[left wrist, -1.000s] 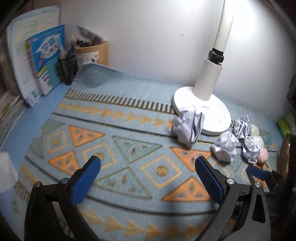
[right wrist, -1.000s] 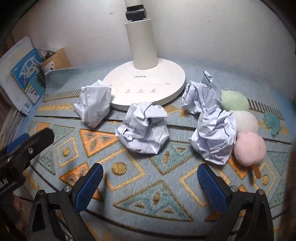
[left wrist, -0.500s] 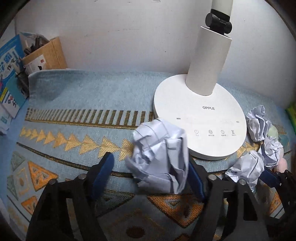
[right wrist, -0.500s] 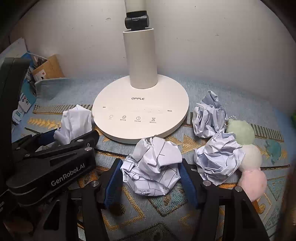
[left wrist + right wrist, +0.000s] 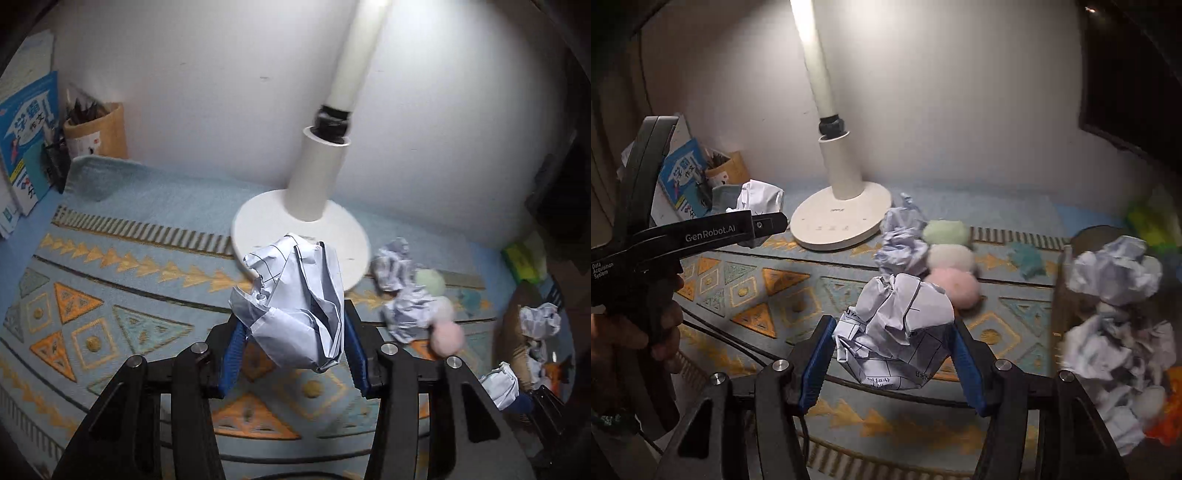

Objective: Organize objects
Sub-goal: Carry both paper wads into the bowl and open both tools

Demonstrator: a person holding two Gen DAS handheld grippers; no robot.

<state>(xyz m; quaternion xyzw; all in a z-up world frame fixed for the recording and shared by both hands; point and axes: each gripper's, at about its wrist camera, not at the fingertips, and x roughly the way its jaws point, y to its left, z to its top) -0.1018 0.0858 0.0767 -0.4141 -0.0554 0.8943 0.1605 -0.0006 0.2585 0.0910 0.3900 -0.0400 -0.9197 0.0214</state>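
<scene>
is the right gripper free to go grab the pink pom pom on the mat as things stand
Probably not yet. The right gripper is already shut on a crumpled paper ball, so its fingers are full. The pink pom pom lies just beyond on the mat, path open, but the paper must be dropped first.

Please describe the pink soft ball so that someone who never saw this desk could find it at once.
Start at the white lamp base on the patterned mat. To its right three fluffy pompoms lie in a short row beside crumpled paper. The pink pompom is nearest the camera; the green and cream ones lie behind it.
</scene>
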